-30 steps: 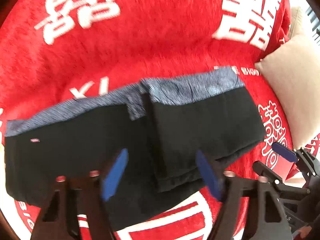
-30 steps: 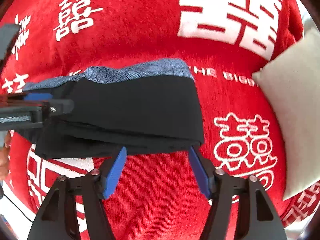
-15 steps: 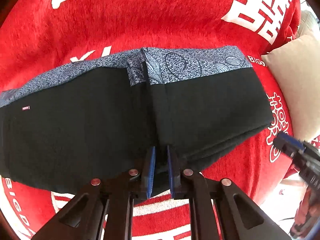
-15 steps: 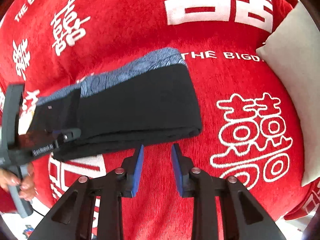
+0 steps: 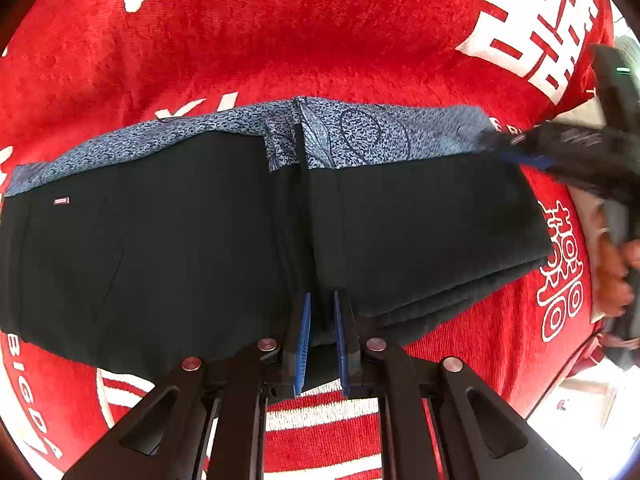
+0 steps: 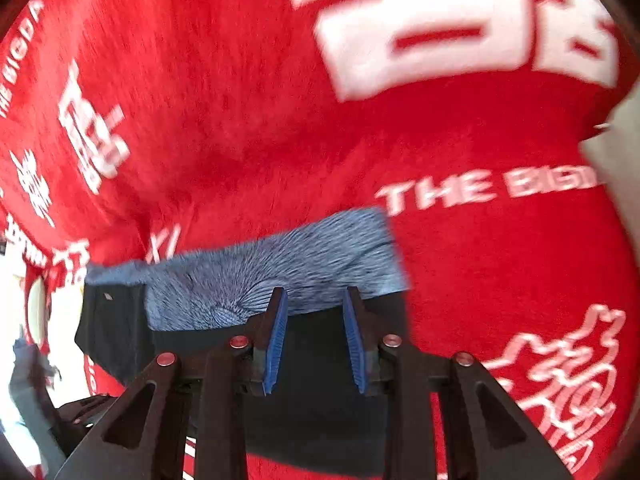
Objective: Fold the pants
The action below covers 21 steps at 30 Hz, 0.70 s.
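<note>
Since the earlier frame the right gripper (image 6: 314, 340) has been swung from beyond the pants' (image 5: 168, 240) near hem to over their patterned blue waistband (image 5: 380, 136); its jaws, narrowed within the last second, are part-spread with nothing pinched, and motion blur is noted. The left gripper (image 5: 322, 336) is pressed shut on the near hem at the pants' centre fold. Black, smooth, folded flat, the pants are laid on a plush red blanket (image 5: 320, 40) with white characters.
</note>
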Available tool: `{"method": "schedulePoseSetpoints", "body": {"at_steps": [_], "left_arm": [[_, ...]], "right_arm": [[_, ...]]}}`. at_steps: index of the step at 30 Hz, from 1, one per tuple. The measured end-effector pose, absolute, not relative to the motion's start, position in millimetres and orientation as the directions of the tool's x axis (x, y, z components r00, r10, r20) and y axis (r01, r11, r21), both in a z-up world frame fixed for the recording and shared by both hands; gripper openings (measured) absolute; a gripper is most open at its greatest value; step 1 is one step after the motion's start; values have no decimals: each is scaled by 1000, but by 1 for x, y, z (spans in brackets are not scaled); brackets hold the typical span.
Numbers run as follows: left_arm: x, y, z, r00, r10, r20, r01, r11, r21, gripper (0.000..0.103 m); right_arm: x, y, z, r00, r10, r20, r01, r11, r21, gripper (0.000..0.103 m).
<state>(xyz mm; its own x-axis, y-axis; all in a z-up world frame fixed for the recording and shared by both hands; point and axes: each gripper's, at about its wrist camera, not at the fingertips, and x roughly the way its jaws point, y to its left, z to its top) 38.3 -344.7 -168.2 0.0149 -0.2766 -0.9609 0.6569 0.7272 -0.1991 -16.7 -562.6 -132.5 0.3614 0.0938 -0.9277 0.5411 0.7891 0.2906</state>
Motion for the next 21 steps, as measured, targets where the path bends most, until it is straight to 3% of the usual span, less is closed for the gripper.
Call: {"method": "schedulePoseSetpoints", "body": {"at_steps": [8, 12, 21], "left_arm": [[39, -333, -153, 62, -285, -957, 596, 779, -193, 14], [39, -324, -145, 85, -264, -961, 565, 807, -172, 15], [41, -281, -140, 84, -269, -960, 466, 862, -201, 15]], "right_arm": [[-15, -523, -132, 295, 56, -954, 451, 872, 191, 35], [-20, -499, -123, 274, 49, -960, 411, 897, 163, 47], [0, -439, -126, 239, 53, -970, 289, 949, 124, 47]]}}
